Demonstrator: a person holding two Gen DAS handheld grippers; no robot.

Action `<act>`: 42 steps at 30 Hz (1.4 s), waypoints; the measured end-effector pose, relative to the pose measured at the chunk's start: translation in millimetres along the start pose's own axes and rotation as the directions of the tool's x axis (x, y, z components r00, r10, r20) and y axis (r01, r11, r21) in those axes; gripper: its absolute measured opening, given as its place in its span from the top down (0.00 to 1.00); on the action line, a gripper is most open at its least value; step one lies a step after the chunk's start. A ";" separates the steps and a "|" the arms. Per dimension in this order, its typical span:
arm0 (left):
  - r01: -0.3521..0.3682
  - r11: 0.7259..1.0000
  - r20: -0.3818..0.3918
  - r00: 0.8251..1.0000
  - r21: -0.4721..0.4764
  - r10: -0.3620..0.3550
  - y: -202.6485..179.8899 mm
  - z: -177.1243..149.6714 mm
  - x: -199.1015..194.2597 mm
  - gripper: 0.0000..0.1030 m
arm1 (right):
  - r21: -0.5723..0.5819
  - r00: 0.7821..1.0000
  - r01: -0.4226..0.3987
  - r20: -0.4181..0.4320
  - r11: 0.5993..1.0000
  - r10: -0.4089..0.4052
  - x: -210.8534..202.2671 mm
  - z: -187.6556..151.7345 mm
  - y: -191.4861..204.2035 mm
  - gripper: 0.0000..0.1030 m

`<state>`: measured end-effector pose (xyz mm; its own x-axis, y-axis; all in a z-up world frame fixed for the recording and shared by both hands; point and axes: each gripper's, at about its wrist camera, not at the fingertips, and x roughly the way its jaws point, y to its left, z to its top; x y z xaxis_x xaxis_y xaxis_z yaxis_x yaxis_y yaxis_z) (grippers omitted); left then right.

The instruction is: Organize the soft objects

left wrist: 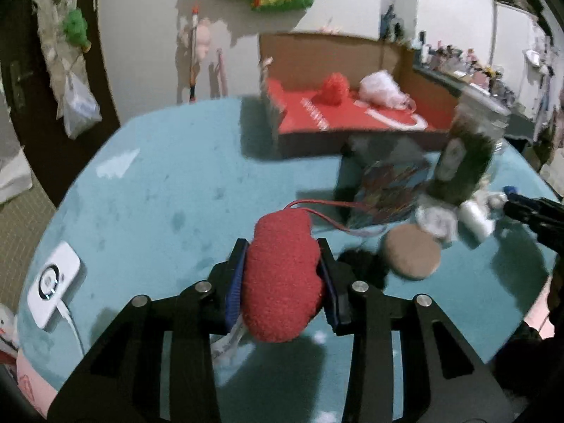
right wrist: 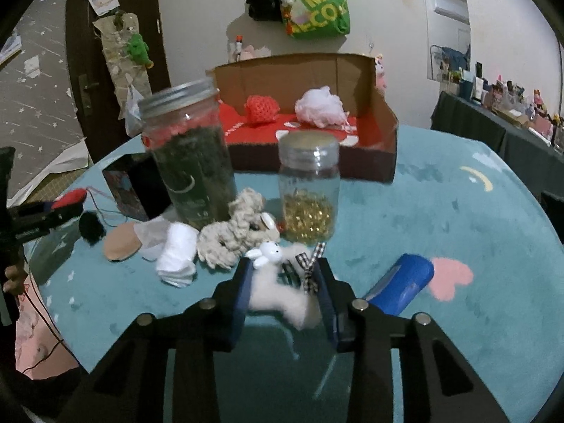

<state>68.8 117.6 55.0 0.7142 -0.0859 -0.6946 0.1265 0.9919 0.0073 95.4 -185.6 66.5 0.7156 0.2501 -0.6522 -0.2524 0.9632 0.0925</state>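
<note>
My left gripper [left wrist: 282, 246] is shut on a red plush heart [left wrist: 282, 275] with a thin red cord, held just above the teal table [left wrist: 158, 194]. My right gripper [right wrist: 283, 264] is shut on a white fluffy bunny toy [right wrist: 275, 292] with a checkered bow, low over the table. At the back stands a cardboard box [right wrist: 253, 157] with a red floor. It holds a red knitted ball [right wrist: 262, 109] and a white fluffy puff [right wrist: 319, 105]. On the table lie a rope toy [right wrist: 232, 236], a white rolled cloth [right wrist: 178, 259], a beige round pad [right wrist: 121, 245] and a black pom [right wrist: 91, 225].
A tall jar of dark green stuff [right wrist: 192, 162] and a small jar with gold bits [right wrist: 309, 190] stand in front of the box. A blue cylinder [right wrist: 402, 285] lies right of my right gripper. A white device [left wrist: 53, 285] with a cable sits at the table's left edge.
</note>
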 end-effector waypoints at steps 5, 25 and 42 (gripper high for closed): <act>0.043 0.999 0.059 0.997 0.026 -0.044 -14.0 10.5 -23.4 0.66 | -0.011 1.000 -0.011 0.006 1.000 0.011 -4.2 -0.2 4.1 0.93; 0.288 0.947 -0.001 0.957 0.145 -0.291 -125.2 -13.4 7.9 0.41 | -0.055 0.999 0.034 -0.032 0.998 -0.035 7.7 -0.9 -8.5 0.20; 0.203 0.959 0.046 0.975 0.197 -0.216 -129.3 -24.3 0.7 0.40 | -0.067 0.996 -0.001 -0.092 0.998 -0.005 17.7 -2.7 -3.6 0.19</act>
<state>36.2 -8.5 36.0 0.7013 -0.3021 -0.6457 0.4017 0.9157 0.0079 107.2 -184.9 52.6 0.6540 0.2350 -0.7190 -0.2959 0.9543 0.0427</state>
